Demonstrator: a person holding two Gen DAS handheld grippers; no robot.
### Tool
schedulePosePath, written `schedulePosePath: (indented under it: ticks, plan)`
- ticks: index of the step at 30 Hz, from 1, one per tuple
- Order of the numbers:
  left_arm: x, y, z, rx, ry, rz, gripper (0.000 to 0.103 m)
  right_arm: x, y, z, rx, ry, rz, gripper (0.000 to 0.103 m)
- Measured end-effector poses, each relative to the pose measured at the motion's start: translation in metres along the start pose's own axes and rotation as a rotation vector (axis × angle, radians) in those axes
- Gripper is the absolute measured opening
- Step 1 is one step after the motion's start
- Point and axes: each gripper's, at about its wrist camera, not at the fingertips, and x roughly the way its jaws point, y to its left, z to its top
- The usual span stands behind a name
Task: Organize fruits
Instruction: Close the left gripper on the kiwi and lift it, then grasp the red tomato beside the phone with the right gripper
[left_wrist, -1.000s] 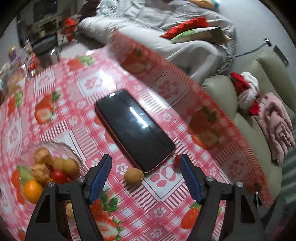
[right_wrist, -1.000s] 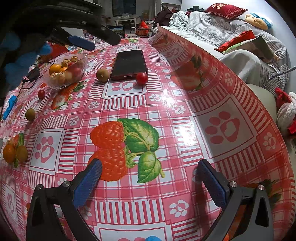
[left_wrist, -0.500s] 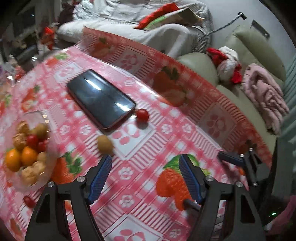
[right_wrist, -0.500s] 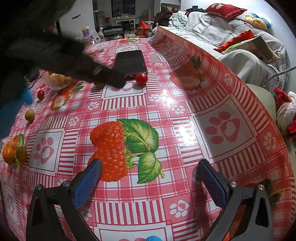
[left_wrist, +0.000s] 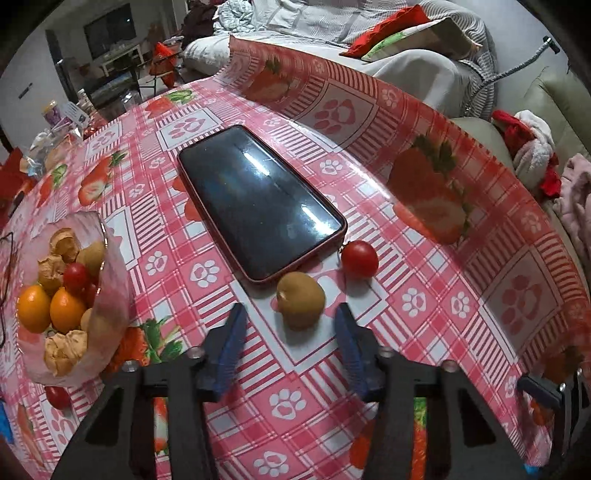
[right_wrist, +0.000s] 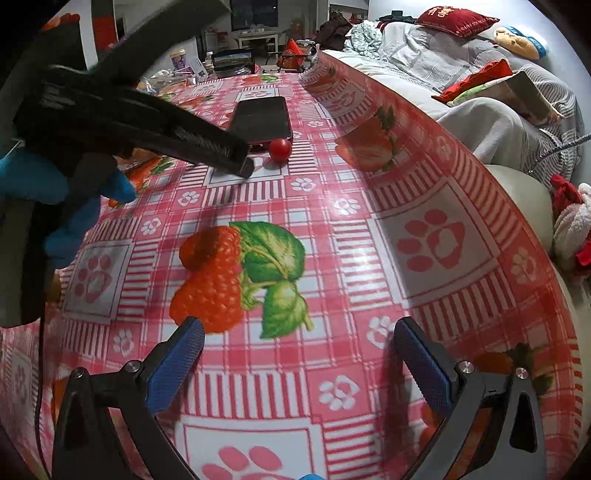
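A small brown round fruit (left_wrist: 301, 300) lies on the pink checked tablecloth, just ahead of my open left gripper (left_wrist: 291, 332), between the fingertips but untouched. A cherry tomato (left_wrist: 359, 258) sits to its right; it also shows in the right wrist view (right_wrist: 279, 149). A clear bowl (left_wrist: 110, 295) at the left holds oranges, tomatoes and brown fruits. My right gripper (right_wrist: 295, 350) is open and empty over the printed strawberry. The left gripper's body (right_wrist: 147, 122) hides the brown fruit in the right wrist view.
A black phone in a red case (left_wrist: 258, 203) lies just behind the two fruits. Another cherry tomato (left_wrist: 57, 397) lies near the bowl. The table edge (left_wrist: 480, 155) drops off at the right toward a sofa (left_wrist: 535, 96).
My left gripper has come down and forward toward the brown fruit, which now sits close between its fingertips. The right gripper has not moved.
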Motion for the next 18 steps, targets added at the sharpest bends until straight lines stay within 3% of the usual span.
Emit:
schedulePosePath:
  ticks: [6, 9, 18]
  plan:
    - [0.001, -0.006, 0.003, -0.022, -0.014, 0.022, 0.046, -0.001, 0.002, -0.001, -0.009, 0.000, -0.003, 0.103]
    - [0.000, -0.006, 0.004, -0.056, -0.017, 0.027, 0.031, -0.001, 0.001, -0.001, -0.010, 0.000, -0.005, 0.103]
    - [-0.011, 0.001, -0.015, -0.088, -0.025, 0.032, 0.030, -0.001, 0.001, -0.001, -0.010, 0.000, -0.004, 0.103]
